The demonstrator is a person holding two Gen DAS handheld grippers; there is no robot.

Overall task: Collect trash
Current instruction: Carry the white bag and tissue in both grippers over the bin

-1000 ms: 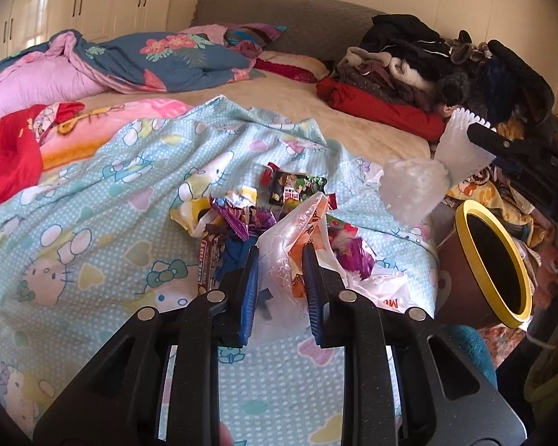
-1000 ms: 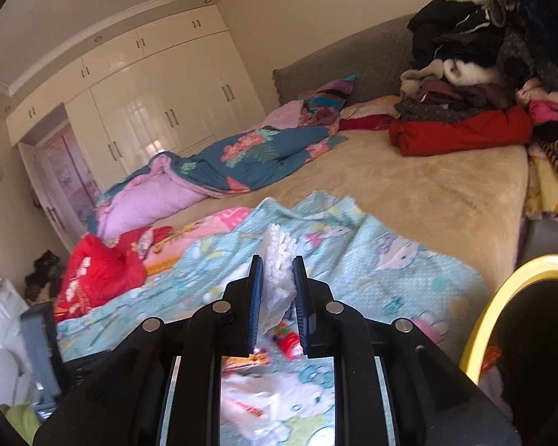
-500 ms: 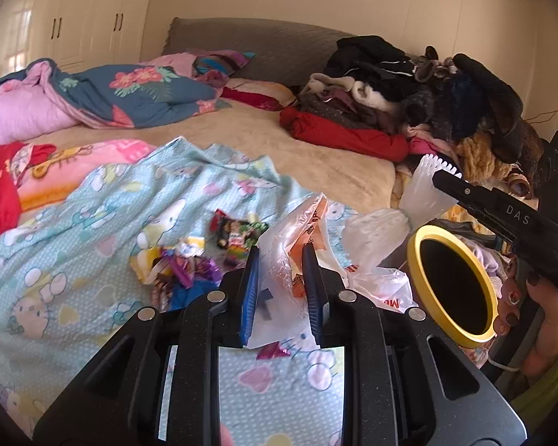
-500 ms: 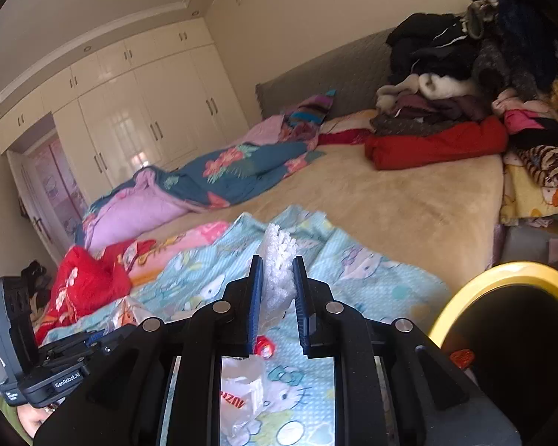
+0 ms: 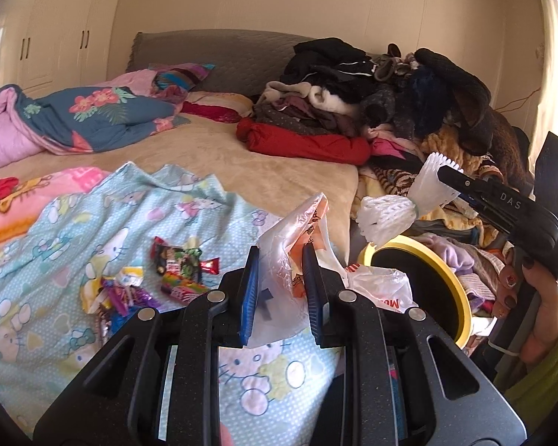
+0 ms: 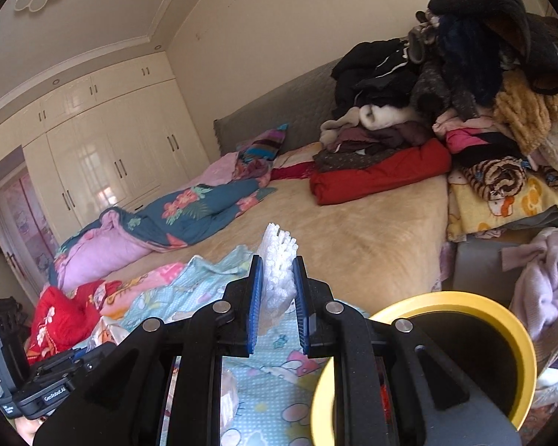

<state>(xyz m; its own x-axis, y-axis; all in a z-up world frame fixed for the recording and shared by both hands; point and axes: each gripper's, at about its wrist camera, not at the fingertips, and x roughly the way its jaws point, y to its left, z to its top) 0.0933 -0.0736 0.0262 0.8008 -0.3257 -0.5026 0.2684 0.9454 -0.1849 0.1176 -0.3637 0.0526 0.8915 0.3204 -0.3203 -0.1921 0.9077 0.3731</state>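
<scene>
here the right gripper, pinched on the white foam net, hangs just above the yellow-rimmed bin and nearer it than the left gripper, clamped on the plastic bag over the bed's edge.

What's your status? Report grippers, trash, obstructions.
Left gripper shut on plastic bag. Right gripper shut on white foam net, near yellow-rimmed bin. Candy wrappers remain on blanket. Nothing blocking.

Both grippers were matte black plastic with round silver screws and blue ribbed pads lining their fingers. The right gripper bore white "DAS" lettering and a green light. Its hand had dark-painted nails and an olive-green sleeve.
</scene>
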